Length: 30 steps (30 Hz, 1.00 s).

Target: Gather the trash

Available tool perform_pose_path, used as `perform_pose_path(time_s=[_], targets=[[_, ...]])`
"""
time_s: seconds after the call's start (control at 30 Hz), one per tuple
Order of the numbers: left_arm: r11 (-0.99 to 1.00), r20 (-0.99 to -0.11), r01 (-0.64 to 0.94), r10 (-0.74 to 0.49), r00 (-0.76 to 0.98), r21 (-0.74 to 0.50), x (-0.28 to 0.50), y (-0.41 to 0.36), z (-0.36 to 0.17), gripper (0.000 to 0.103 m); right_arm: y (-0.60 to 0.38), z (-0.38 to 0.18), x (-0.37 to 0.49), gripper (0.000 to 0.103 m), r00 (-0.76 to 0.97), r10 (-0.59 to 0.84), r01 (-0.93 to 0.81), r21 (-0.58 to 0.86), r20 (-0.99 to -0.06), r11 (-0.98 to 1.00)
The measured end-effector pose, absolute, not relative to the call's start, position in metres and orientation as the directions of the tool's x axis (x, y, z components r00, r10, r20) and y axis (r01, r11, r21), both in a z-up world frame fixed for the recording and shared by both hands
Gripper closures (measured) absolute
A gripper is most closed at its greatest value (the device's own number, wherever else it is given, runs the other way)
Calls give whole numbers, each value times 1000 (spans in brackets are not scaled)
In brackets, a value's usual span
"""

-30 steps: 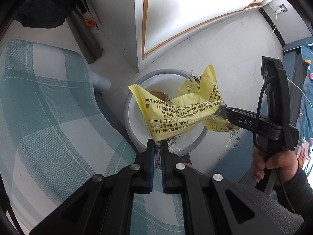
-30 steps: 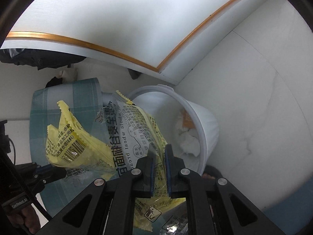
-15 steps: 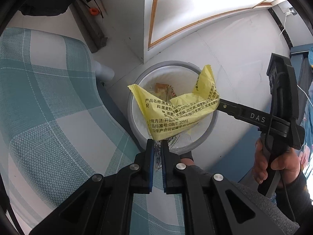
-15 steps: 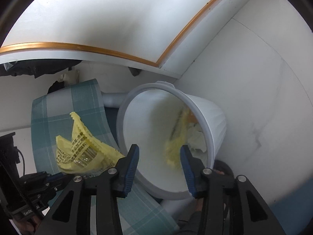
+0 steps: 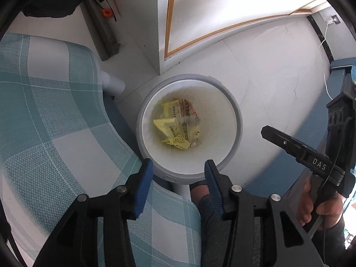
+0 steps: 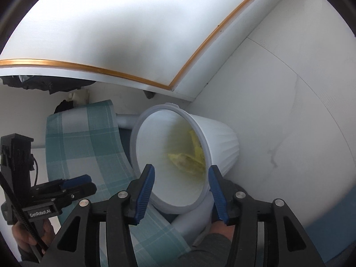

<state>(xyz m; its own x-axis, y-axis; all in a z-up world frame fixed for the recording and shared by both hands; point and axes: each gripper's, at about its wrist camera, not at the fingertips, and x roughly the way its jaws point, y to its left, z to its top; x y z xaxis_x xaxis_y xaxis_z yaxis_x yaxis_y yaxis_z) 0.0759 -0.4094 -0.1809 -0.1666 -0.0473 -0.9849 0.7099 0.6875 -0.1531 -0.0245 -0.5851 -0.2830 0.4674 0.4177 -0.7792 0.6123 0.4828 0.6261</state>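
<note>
Wrappers of crumpled yellow printed plastic (image 5: 175, 129) lie at the bottom of the round white plastic waste bin (image 5: 235, 120), so this drop looks done; whether more trash remains is not visible. Left tool (image 5: 179, 178) hangs above the rim, right tool (image 6: 181, 184) beside it, both freshly parted and empty.

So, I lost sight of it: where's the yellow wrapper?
In the left wrist view, the yellow wrapper lies at the bottom of the white bin, on the floor beside the checked cushion.
</note>
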Motion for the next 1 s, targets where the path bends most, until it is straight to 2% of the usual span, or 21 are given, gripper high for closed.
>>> perform_pose_path(time_s=[0.07,0.13,0.3,0.53,0.77,1.0], targets=[[687,-988,712,-79,-129,-148,76,-407,-172,57,-584,-276,-24,51,471,407,601,622,-783,501],[682,-992,721,-97,-77,-122,75,-406,-160,50,-583,-269,-24,49,476,399,590,621,-783,516],[687,-987,724,-154,54,-68,69,-399,-130,45,-577,-248,-22,43,487,383,551,617,-785,562],[706,-957,705,-242,159,-62,62,-389,-101,27,-570,-212,-24,33,501,336,501,584,-797,638],[722,-925,692,-270,267,-11,55,-374,-71,24,-565,-179,-30,28,527,297,470,564,-797,679],[752,-914,657,-303,269,-55,54,-357,-57,24,-557,-151,-36,22,533,263,452,534,-804,715]])
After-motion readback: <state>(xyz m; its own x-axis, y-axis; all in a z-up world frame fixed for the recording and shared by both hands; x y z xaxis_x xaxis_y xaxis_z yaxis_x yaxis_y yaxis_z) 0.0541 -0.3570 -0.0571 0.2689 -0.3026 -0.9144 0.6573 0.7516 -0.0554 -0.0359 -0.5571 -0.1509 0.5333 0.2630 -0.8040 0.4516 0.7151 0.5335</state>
